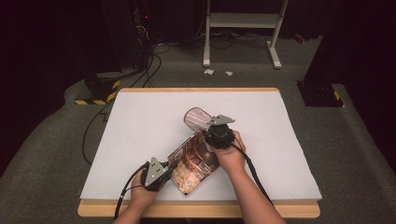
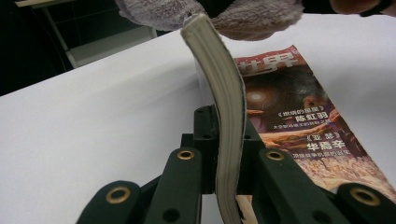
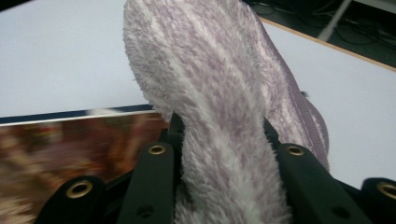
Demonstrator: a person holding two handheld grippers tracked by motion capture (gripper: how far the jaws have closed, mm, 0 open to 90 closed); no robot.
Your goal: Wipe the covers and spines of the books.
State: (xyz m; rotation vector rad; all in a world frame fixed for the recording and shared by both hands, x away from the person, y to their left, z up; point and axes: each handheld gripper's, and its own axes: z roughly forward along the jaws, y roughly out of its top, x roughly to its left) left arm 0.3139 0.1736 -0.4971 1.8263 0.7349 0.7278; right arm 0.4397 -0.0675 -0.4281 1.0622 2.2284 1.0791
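A magazine (image 1: 194,163) with a reddish-brown cover lies aslant on the white table top (image 1: 140,121), near the front edge. My left gripper (image 1: 171,167) is shut on its near left edge. In the left gripper view the page block (image 2: 229,116) stands upright and bowed between the jaws of the left gripper (image 2: 230,156), while the cover (image 2: 299,121) lies flat to the right. My right gripper (image 1: 215,134) is shut on a plush lilac slipper (image 1: 198,118) above the magazine's far end. The slipper (image 3: 219,93) rises from between the jaws of the right gripper (image 3: 225,149).
The table's wooden rim (image 1: 196,210) runs along the front. Behind the table stand a white metal frame (image 1: 243,28) and dark equipment (image 1: 121,42), with cables (image 1: 93,126) on the grey floor. White table top stretches left, right and behind the magazine.
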